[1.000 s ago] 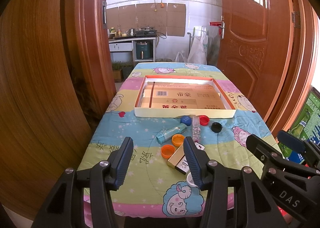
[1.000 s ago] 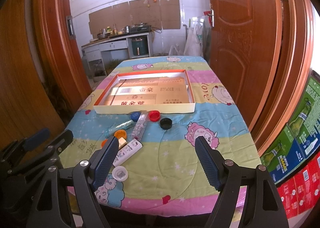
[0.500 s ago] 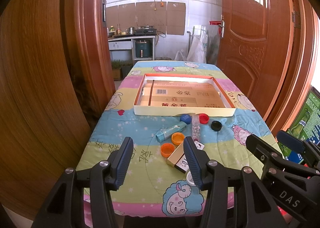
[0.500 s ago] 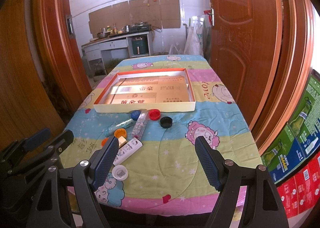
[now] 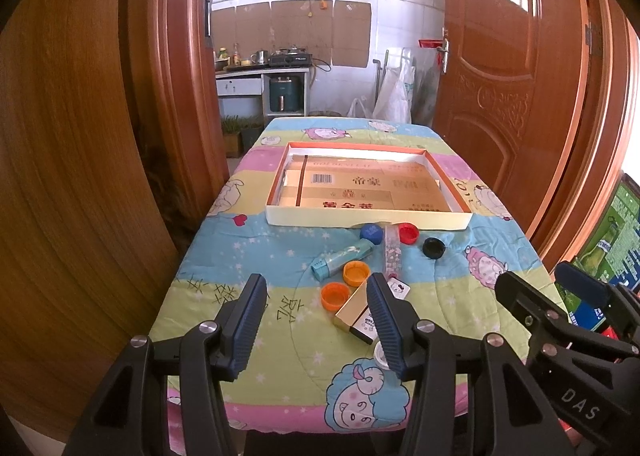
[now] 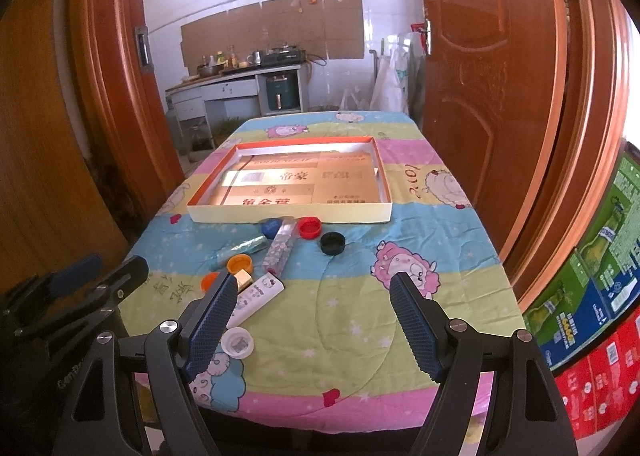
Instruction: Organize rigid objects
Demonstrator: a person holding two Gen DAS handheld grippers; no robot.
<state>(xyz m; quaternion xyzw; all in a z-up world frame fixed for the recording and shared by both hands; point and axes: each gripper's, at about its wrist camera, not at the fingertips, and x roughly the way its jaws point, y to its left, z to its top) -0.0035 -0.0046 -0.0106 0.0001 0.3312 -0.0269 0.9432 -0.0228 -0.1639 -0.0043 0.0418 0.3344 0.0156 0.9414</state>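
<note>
A shallow cardboard box lid lies in the middle of the table. In front of it small items are scattered: a blue cap, a red cap, a black cap, two orange caps, a teal tube, a clear tube, a gold and white box and a white cap. My left gripper hovers open above the near table edge, nothing between its fingers. My right gripper is also open and holds nothing.
The table wears a cartoon-print cloth. Wooden doors flank it on both sides. Printed cartons are stacked at the right. A kitchen counter stands in the far room.
</note>
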